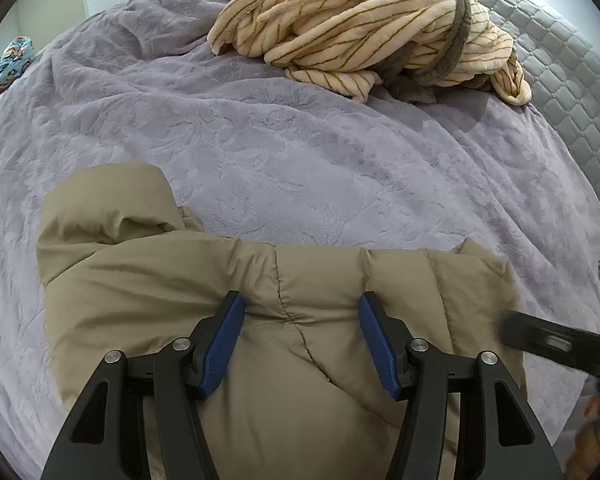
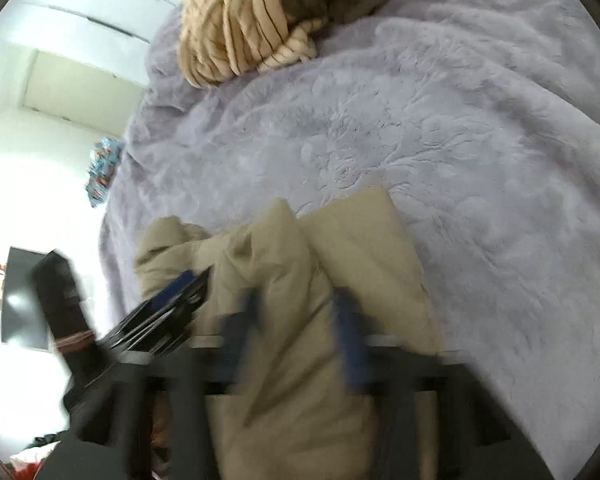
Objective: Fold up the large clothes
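Note:
A tan puffy jacket (image 1: 284, 280) lies bunched on the lilac blanket near the bed's front edge. In the left wrist view my left gripper (image 1: 302, 302) stands half wide over it. Its blue pads (image 1: 224, 344) are sunk into the padding, and a thick fold fills the gap between them. The right wrist view is motion-blurred. There my right gripper (image 2: 300, 316) is nearly closed, with a raised ridge of the jacket (image 2: 284, 264) pinched between its pads. The right gripper (image 1: 560, 344) shows as a dark blur at the right edge of the left wrist view. The left gripper (image 2: 176, 300) appears left of the jacket in the right wrist view.
A heap of beige striped fleece (image 1: 364, 28) lies at the back of the lilac blanket (image 1: 300, 152). Grey quilted mattress (image 1: 572, 80) shows at the right. A blue patterned cloth (image 1: 4, 68) sits at the far left edge. White cupboard doors (image 2: 92, 12) stand beyond the bed.

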The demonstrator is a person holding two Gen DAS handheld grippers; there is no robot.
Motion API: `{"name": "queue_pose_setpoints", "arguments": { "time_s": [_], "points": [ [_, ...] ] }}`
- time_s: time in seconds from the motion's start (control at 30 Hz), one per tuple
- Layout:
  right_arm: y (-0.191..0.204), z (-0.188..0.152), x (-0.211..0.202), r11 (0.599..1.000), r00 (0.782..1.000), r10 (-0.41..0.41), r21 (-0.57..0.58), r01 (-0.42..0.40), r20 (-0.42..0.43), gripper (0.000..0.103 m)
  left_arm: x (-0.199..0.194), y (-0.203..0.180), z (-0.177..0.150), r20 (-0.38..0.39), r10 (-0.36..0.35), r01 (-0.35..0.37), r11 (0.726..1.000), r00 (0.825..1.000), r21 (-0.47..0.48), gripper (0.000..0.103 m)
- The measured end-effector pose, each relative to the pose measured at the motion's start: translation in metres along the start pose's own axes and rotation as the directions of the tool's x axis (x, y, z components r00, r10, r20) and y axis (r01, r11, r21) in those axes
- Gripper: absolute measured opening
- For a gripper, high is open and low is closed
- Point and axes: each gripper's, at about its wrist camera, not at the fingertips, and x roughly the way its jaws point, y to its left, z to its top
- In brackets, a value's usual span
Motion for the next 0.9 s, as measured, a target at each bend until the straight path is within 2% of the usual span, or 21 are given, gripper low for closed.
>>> {"name": "queue_pose_setpoints", "arguments": {
  "time_s": [0.1,0.23,0.47,0.73,0.83,0.9],
  "points": [
    [-0.001,-0.001,0.013,0.994,0.995,-0.104,-0.041,0.103,-0.005,0.012,0.002,-0.002,0.001,-0.003,0.003,-0.003,1.0,1.0,-0.001,0.06],
    [-0.016,-0.01,0.029,0.987,0.987,-0.155,-0.039,0.154,-0.039,0.009,0.011,-0.014,0.002,-0.014,0.023,-0.022,0.999,1.0,0.029,0.06],
    [-0.014,-0.011,0.032,0.987,0.986,-0.16,-0.019,0.159,-0.054,0.008,0.002,-0.013,0.002,-0.03,0.029,-0.028,0.999,0.999,0.027,0.06],
    [0.003,-0.023,-0.003,0.987,0.987,-0.151,-0.059,0.148,-0.051,0.013,-0.059,0.005,-0.013,-0.047,0.075,-0.075,0.997,0.996,-0.013,0.06],
    [0.004,-0.03,-0.015,0.987,0.986,-0.155,-0.053,0.152,-0.056,0.014,-0.077,0.014,-0.023,-0.053,0.092,-0.095,0.994,0.994,-0.046,0.079],
    [0.004,-0.035,-0.023,0.987,0.986,-0.157,-0.051,0.154,-0.059,0.015,-0.086,0.019,-0.029,-0.052,0.089,-0.093,0.993,0.995,-0.069,0.079]
  ]
}}
